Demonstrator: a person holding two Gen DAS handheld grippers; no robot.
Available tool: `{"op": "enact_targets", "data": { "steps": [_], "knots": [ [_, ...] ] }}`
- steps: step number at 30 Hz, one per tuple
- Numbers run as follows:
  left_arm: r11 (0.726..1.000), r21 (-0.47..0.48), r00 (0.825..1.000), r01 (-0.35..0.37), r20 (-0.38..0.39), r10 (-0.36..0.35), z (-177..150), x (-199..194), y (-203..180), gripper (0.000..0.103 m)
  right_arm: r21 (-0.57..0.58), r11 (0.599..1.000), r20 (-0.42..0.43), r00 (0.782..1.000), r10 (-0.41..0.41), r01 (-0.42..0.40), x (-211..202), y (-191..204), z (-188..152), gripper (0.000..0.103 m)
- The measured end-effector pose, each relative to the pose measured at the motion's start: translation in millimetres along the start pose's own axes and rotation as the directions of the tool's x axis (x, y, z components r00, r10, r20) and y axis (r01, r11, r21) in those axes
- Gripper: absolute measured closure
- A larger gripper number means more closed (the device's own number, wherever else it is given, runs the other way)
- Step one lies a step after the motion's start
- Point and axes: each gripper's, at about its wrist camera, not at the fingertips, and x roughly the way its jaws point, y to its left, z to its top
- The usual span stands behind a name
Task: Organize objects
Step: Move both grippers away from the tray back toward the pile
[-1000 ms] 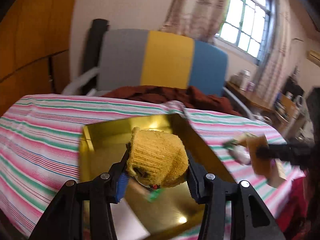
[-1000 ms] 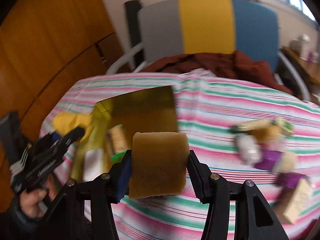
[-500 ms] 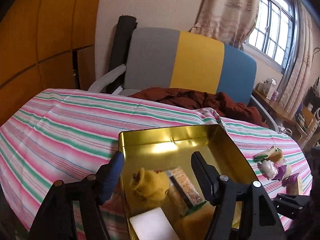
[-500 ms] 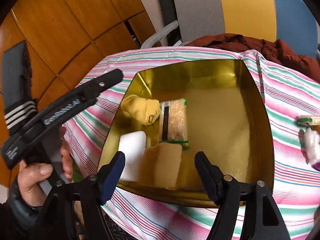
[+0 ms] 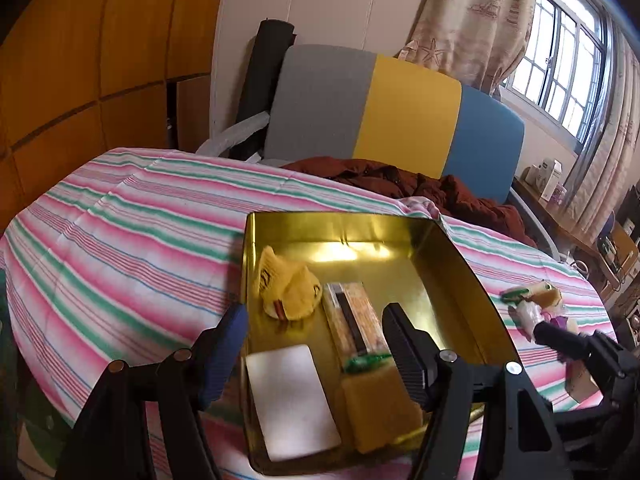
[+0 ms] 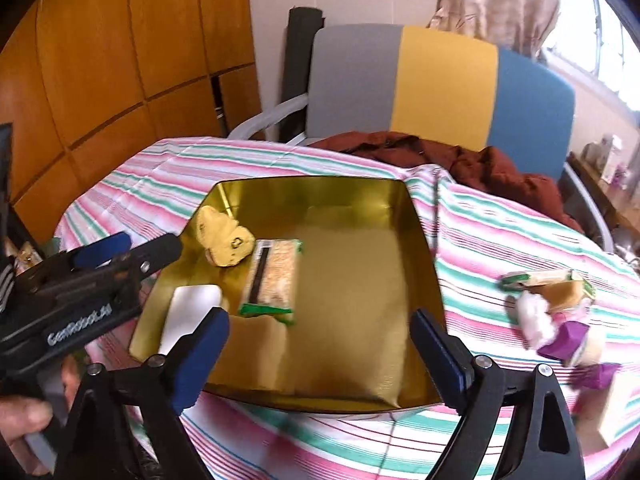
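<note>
Tin half filled, both grippers empty and spread above its near edge.

Gold tin (image 6: 416, 248) on the striped tablecloth (image 5: 132, 236) holds a yellow knit sock (image 5: 290, 290) at its far left, a cracker packet (image 6: 274, 278) mid-tin, a white block (image 5: 290, 398) and a tan sponge (image 5: 378, 408) at the near edge. Left gripper (image 5: 316, 354) and right gripper (image 6: 320, 354) both gape, holding nothing. Sorting looks between picks; next I'd expect the right gripper to go for the wrapped-snack heap (image 6: 554, 312) near the tablecloth's right edge. Only the right view shows that heap clearly; the left view shows the sponge sharply.
</note>
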Motion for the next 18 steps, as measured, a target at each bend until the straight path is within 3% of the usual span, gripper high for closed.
{"op": "enact_targets", "data": {
  "steps": [18],
  "knots": [
    [0.998,0.052,0.998,0.028,-0.054,-0.025,-29.3,-7.8,-30.4,0.032,0.065,0.993,0.029,0.995,-0.1,0.098,-17.1,-30.5,-19.5,0.006]
  ]
}}
